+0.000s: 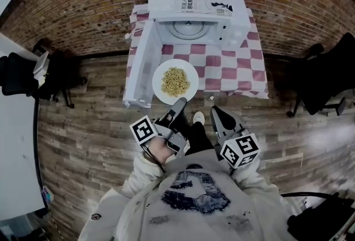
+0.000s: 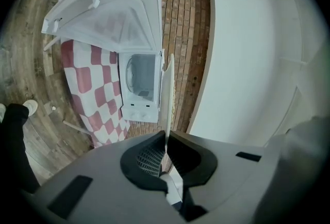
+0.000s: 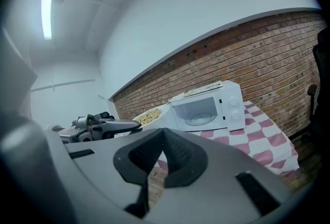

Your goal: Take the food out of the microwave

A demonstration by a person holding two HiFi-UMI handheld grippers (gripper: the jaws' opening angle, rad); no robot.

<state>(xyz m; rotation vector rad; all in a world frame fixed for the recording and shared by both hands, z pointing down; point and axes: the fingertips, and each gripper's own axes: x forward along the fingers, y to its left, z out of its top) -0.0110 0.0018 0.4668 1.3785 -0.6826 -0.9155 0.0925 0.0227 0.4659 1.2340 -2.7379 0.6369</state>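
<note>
The left gripper (image 1: pixel 178 105) is closed on the near rim of the plate (image 1: pixel 157 80); its jaws stand narrow, with the thin white rim pinched between the pads. The plate is outside the microwave (image 1: pixel 194 9), over the near edge of the table (image 1: pixel 233 68) towards its left corner. The right gripper (image 1: pixel 217 114) is just beside the left one, off the near edge, with jaws together and nothing between them.

The microwave door (image 1: pixel 141 62) stands open along the plate's left side. The cavity shows a bare glass turntable (image 1: pixel 187 28). A red-and-white checked cloth (image 1: pixel 222 81) covers the table. Nothing lies between the plate and the person.

The plate is round and white, with a heap of pale yellow noodles (image 1: pixel 175 81) at its middle.
</note>
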